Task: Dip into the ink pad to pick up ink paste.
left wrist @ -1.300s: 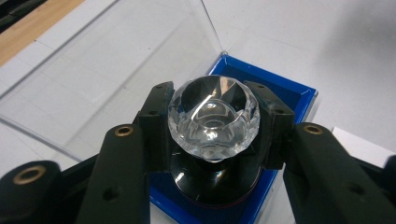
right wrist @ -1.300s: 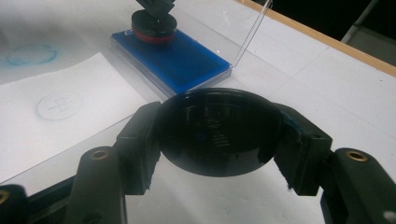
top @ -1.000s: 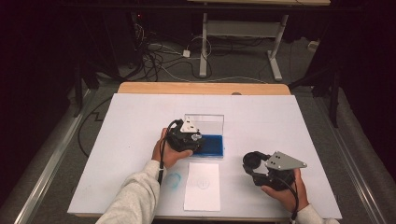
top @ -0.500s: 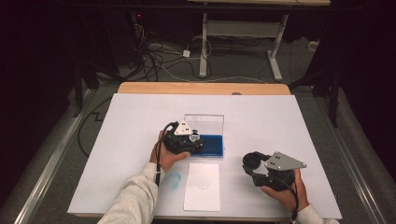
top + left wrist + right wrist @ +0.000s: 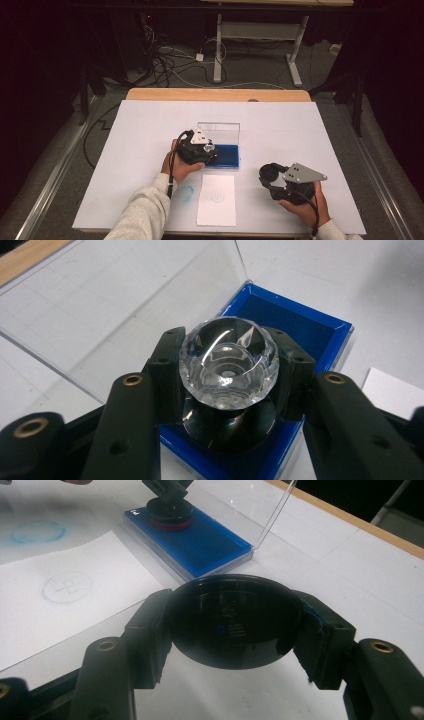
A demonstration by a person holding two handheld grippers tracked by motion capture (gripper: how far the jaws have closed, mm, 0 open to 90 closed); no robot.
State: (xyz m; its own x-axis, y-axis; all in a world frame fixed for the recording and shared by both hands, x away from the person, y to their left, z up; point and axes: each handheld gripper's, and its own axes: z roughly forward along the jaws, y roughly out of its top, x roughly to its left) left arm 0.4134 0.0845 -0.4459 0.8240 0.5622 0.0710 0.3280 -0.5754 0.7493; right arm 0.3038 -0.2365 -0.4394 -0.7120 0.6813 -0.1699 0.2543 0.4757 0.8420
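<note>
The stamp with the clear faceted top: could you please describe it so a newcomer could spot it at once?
On the white table, find the blue ink pad with its raised clear lid. The stamp stands on its left end, clamped by the left gripper. Its crystal-like knob differs from the plain black cap nearby.

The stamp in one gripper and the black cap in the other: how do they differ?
The stamp has a clear faceted knob; the cap is plain glossy black. The stamp sits on the blue ink pad, held there by the left gripper; the cap is held by the right gripper off to the side, away from the pad, near the white paper. Both are round and clamped between black jaws.
</note>
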